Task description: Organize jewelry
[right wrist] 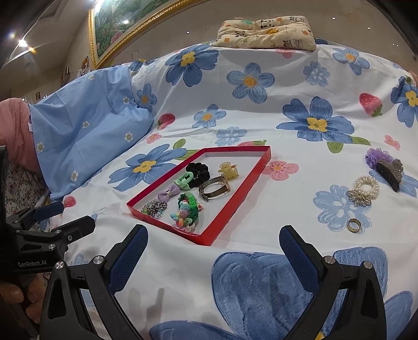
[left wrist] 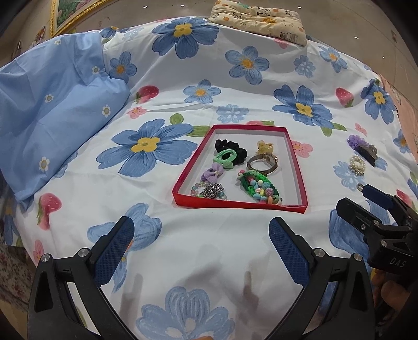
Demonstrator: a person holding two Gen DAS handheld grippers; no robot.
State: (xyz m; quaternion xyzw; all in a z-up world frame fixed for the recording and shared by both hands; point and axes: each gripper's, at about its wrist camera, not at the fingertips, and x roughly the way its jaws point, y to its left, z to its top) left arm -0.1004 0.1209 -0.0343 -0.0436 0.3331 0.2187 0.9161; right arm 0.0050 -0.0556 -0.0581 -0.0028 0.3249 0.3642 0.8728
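A red tray lies on the flowered bedsheet. It holds a black scrunchie, a green clip, a yellow claw clip, a watch, a purple bow, a bead bracelet and a green beaded band. Right of the tray lie a purple-flower dark claw clip, a pearl bracelet and a gold ring. My left gripper is open and empty, near of the tray. My right gripper is open and empty, near of the tray's right corner.
A light blue pillow lies at the left. A panda-print cushion sits at the far edge of the bed. A gold-framed picture hangs on the wall behind.
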